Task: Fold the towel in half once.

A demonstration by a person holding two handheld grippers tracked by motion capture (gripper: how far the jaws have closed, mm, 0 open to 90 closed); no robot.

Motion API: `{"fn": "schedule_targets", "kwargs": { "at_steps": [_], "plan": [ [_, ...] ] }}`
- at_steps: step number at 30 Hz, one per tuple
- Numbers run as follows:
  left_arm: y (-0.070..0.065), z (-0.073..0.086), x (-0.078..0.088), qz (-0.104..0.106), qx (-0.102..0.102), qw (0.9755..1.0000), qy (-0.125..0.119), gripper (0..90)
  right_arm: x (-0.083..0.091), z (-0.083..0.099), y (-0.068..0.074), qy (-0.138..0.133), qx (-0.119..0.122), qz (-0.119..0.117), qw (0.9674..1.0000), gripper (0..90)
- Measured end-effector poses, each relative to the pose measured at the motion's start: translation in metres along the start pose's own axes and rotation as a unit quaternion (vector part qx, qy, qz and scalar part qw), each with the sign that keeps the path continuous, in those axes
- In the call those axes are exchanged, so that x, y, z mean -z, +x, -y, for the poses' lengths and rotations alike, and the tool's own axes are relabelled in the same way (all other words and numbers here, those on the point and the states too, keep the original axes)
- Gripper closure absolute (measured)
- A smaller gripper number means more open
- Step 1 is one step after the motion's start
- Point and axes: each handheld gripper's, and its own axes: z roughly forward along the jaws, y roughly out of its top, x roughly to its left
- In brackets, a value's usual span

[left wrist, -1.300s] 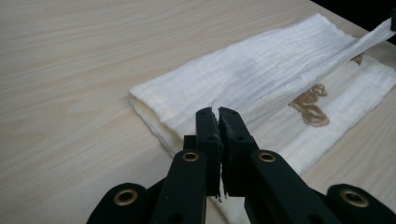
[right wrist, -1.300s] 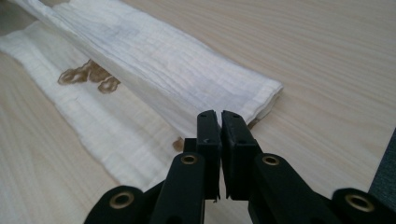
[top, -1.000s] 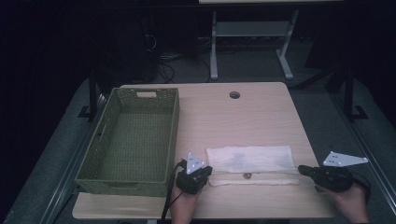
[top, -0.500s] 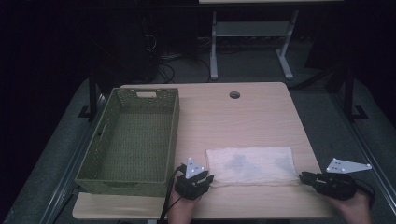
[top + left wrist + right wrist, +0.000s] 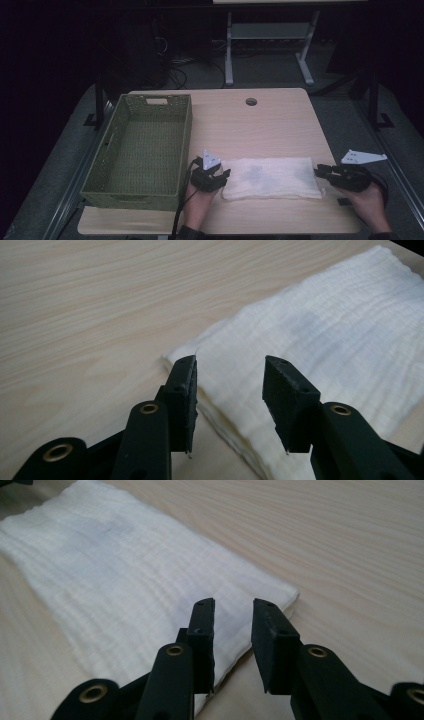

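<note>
A: Where does the folded white muslin cloth [image 5: 271, 177] lie?

B: Flat on the pale wooden desk [image 5: 260, 125], along its near edge, stretched left to right. It sits right of the green woven rectangular basket [image 5: 142, 150], a little apart from it.

A: And the left gripper [image 5: 220, 177]?

B: At the cloth's left end, held in the person's left hand [image 5: 197, 202]. In the left gripper view [image 5: 230, 390] its jaws stand apart and have just been opening. The near left corner of the cloth lies below and between them, but the pads do not press on it.

A: The right gripper [image 5: 320, 171]?

B: At the cloth's right end, in the right hand [image 5: 367, 205], pointing left toward the cloth. In the right gripper view [image 5: 232, 630] its jaws are also parted, by a narrower gap, and have likewise just been opening. The cloth's corner lies under them, unclamped; the cloth [image 5: 125, 575] runs away to the far left of that view.

A: How does the cloth look?

B: A neat layered rectangle with a faint greyish patch near its middle; stacked layers show at the edge in the left gripper view [image 5: 325, 340].

A: Anything else on the desk?

B: A round cable hole [image 5: 251, 102] near the far edge.
</note>
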Motion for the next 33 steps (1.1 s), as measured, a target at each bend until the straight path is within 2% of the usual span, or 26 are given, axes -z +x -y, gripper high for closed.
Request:
{"fn": "schedule_targets", "kwargs": {
  "at_steps": [1, 2, 3, 5, 12, 17, 20, 22, 27, 30, 33],
  "plan": [
    [0.002, -0.002, -0.005, 0.002, 0.003, 1.0000, 0.000, 56.7, 0.000, 0.000, 0.000, 0.000, 0.000, 0.000, 1.0000, 70.0],
    [0.005, -0.004, -0.011, 0.000, 0.002, 1.0000, 0.005, 56.3, -0.008, -0.007, -0.009, 0.004, -0.008, 0.000, 1.0000, 69.7],
    [0.005, -0.004, -0.011, 0.000, 0.002, 1.0000, 0.005, 56.3, -0.008, -0.007, -0.009, 0.004, -0.008, 0.000, 1.0000, 69.7],
    [0.011, -0.008, -0.021, -0.003, 0.004, 1.0000, 0.006, 56.1, -0.018, -0.014, -0.019, 0.006, -0.011, 0.001, 0.9999, 69.7],
    [0.024, -0.016, -0.034, -0.016, 0.002, 0.9998, 0.013, 55.9, -0.046, -0.023, -0.039, 0.028, -0.017, 0.015, 0.9994, 69.7],
    [0.029, -0.019, -0.039, -0.027, -0.002, 0.9995, 0.019, 55.8, -0.058, -0.020, -0.041, 0.057, -0.023, 0.017, 0.9980, 72.4],
    [0.032, -0.017, -0.043, -0.027, 0.003, 0.9994, 0.023, 55.8, -0.058, -0.018, -0.040, 0.053, -0.021, 0.016, 0.9982, 76.7],
    [0.033, -0.017, -0.045, -0.026, 0.000, 0.9994, 0.025, 56.0, -0.059, -0.017, -0.039, 0.050, -0.011, 0.017, 0.9986, 80.0],
    [0.037, -0.014, -0.052, -0.026, 0.000, 0.9989, 0.038, 58.6, -0.059, -0.017, -0.036, 0.052, -0.013, 0.016, 0.9984, 83.3],
    [0.037, -0.013, -0.053, -0.025, -0.006, 0.9988, 0.042, 63.0, -0.059, -0.017, -0.036, 0.051, -0.011, 0.016, 0.9985, 83.8],
    [0.036, -0.013, -0.053, -0.012, -0.006, 0.9989, 0.044, 73.3, -0.059, -0.017, -0.035, 0.050, -0.011, 0.016, 0.9985, 84.7]
  ]
}}
